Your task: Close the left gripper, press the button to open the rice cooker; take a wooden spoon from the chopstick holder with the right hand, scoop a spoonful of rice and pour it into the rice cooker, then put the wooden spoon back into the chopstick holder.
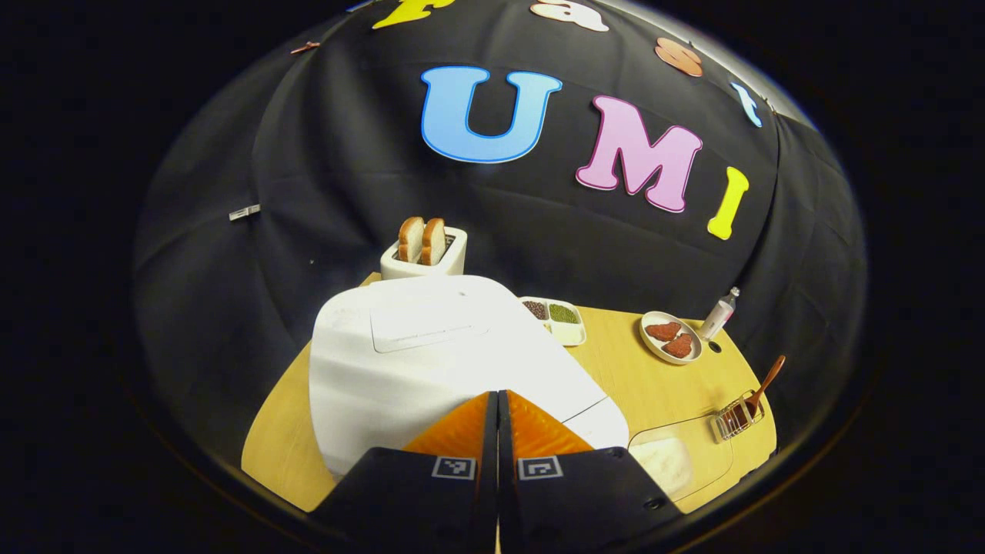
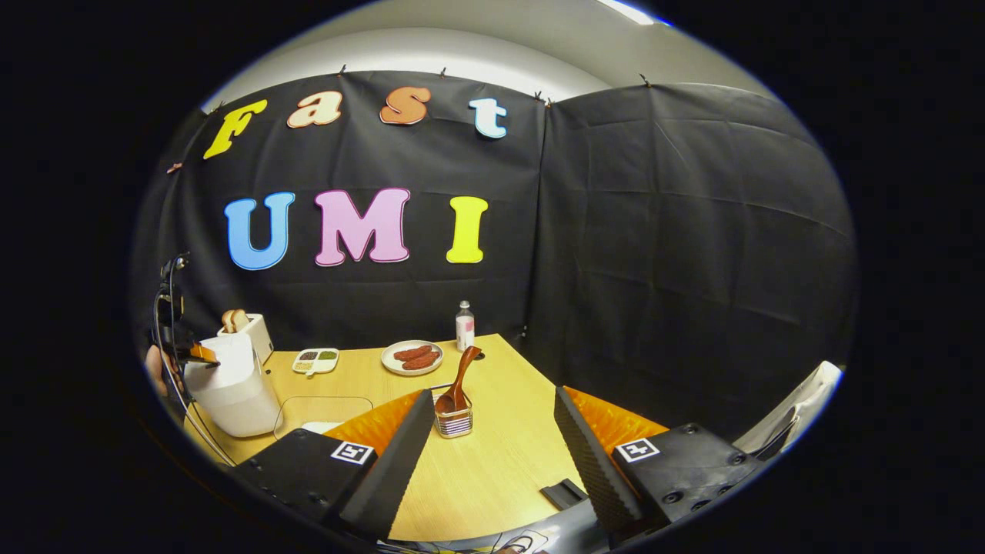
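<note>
Early stage: left hand-held gripper [image 1: 497, 400] closed over rice cooker [image 1: 431, 362], lid still down
Right hand-held gripper [image 2: 492, 419] open, empty; wooden spoon [image 2: 459, 378] untouched in chopstick holder [image 2: 453, 422]

Ahead of right gripper [image 2: 492, 431] jaws: bare table [image 2: 492, 469] is lying open up to chopstick holder [image 2: 453, 422].
Ahead of left gripper [image 1: 498, 408] jaws: rice cooker [image 1: 431, 362] is blocking passage; toaster [image 1: 425, 258] is standing behind.
</note>
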Action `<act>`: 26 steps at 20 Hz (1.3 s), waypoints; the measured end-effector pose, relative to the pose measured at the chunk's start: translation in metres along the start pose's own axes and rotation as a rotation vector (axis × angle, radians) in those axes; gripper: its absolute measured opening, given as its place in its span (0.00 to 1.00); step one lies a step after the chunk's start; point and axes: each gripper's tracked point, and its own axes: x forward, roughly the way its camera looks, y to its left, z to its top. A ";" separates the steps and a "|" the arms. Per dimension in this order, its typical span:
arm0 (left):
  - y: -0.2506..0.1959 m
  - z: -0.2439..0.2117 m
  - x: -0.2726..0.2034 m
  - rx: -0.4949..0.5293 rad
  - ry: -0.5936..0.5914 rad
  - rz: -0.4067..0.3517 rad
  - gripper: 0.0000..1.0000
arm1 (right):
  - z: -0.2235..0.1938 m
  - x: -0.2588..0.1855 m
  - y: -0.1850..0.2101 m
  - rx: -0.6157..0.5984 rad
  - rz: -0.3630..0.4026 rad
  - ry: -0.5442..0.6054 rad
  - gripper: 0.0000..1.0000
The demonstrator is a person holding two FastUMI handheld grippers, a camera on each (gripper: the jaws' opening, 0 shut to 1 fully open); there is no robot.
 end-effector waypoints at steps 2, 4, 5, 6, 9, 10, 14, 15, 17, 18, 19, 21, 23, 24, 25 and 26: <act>-0.002 0.001 0.001 -0.015 -0.012 -0.004 0.07 | -0.004 0.002 0.004 -0.005 0.013 0.010 0.98; -0.001 -0.004 0.000 -0.009 -0.006 0.008 0.10 | -0.007 0.005 0.008 -0.017 0.025 0.013 0.98; -0.001 -0.008 0.002 0.000 0.014 0.021 0.07 | -0.006 0.006 0.011 -0.017 0.036 0.015 0.98; -0.001 -0.006 0.002 0.009 0.012 0.032 0.07 | -0.006 0.007 0.014 -0.015 0.048 0.015 0.98; -0.002 -0.007 0.002 0.029 -0.006 0.043 0.07 | -0.006 0.012 0.024 -0.016 0.084 0.016 0.98; -0.002 -0.005 -0.002 0.029 -0.014 0.046 0.07 | -0.005 0.013 0.025 -0.019 0.098 0.015 0.98; -0.012 0.033 -0.037 0.027 -0.168 0.109 0.07 | -0.007 0.033 0.020 -0.053 0.117 0.007 0.98; -0.025 0.043 -0.053 0.024 -0.216 0.099 0.07 | -0.012 0.039 0.023 -0.052 0.135 0.021 0.98; -0.054 0.044 -0.077 -0.002 -0.245 0.052 0.07 | -0.014 0.056 0.031 -0.046 0.167 0.035 0.98; -0.063 0.043 -0.090 -0.009 -0.259 0.043 0.07 | -0.015 0.065 0.034 -0.043 0.184 0.039 0.98; -0.069 0.040 -0.100 -0.006 -0.269 0.043 0.08 | -0.013 0.075 0.040 -0.040 0.204 0.037 0.98; -0.079 0.027 -0.118 0.001 -0.264 0.041 0.09 | -0.008 0.098 0.047 -0.044 0.240 0.031 0.98; -0.088 0.014 -0.138 0.014 -0.268 0.039 0.17 | -0.010 0.120 0.052 -0.029 0.272 0.048 0.98; -0.088 0.008 -0.144 0.028 -0.275 0.054 0.23 | -0.013 0.130 0.054 -0.015 0.285 0.063 0.98; -0.088 0.001 -0.149 0.045 -0.281 0.067 0.49 | -0.015 0.141 0.056 -0.006 0.295 0.077 0.98; -0.086 -0.008 -0.154 0.061 -0.283 0.096 0.71 | -0.018 0.152 0.056 0.000 0.299 0.093 0.98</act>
